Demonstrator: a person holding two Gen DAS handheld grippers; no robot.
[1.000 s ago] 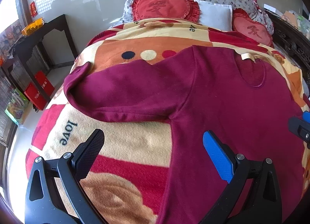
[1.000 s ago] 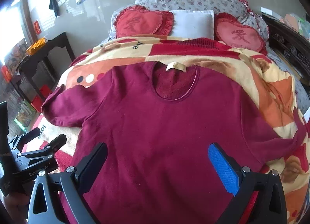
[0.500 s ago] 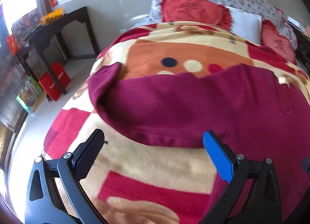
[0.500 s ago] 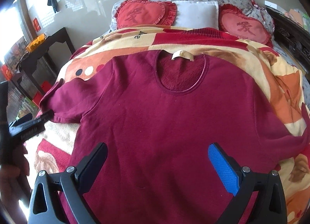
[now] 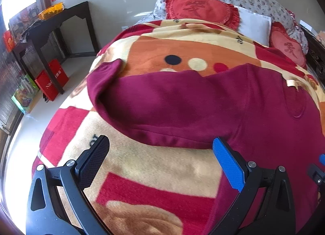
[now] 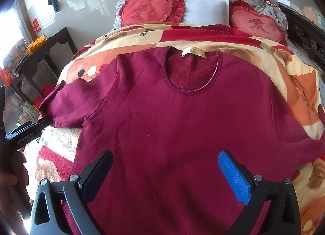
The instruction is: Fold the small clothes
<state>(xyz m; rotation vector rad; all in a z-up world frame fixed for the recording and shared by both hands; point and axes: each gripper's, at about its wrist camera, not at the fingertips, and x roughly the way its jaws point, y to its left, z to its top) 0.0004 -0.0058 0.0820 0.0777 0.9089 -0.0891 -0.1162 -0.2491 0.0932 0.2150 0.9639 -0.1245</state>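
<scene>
A maroon short-sleeved top [image 6: 182,117] lies flat, front up, on a patterned blanket [image 6: 300,96]; its neckline with a cream label [image 6: 193,52] points to the pillows. Its left sleeve [image 5: 162,109] fills the left wrist view. My left gripper [image 5: 160,153] is open and empty, just short of that sleeve's lower hem; it also shows in the right wrist view [image 6: 40,125] beside the sleeve. My right gripper [image 6: 165,165] is open and empty over the top's lower body.
Two red heart cushions [image 6: 150,11] [image 6: 256,23] and a white pillow [image 6: 205,9] lie at the bed's head. A dark side table [image 5: 52,25] with red boxes [image 5: 50,80] under it stands left of the bed. A carved bed frame [image 6: 306,37] runs along the right.
My left gripper has swung left from the top's side seam to the left sleeve and come close to its hem. My right gripper has edged forward over the top.
</scene>
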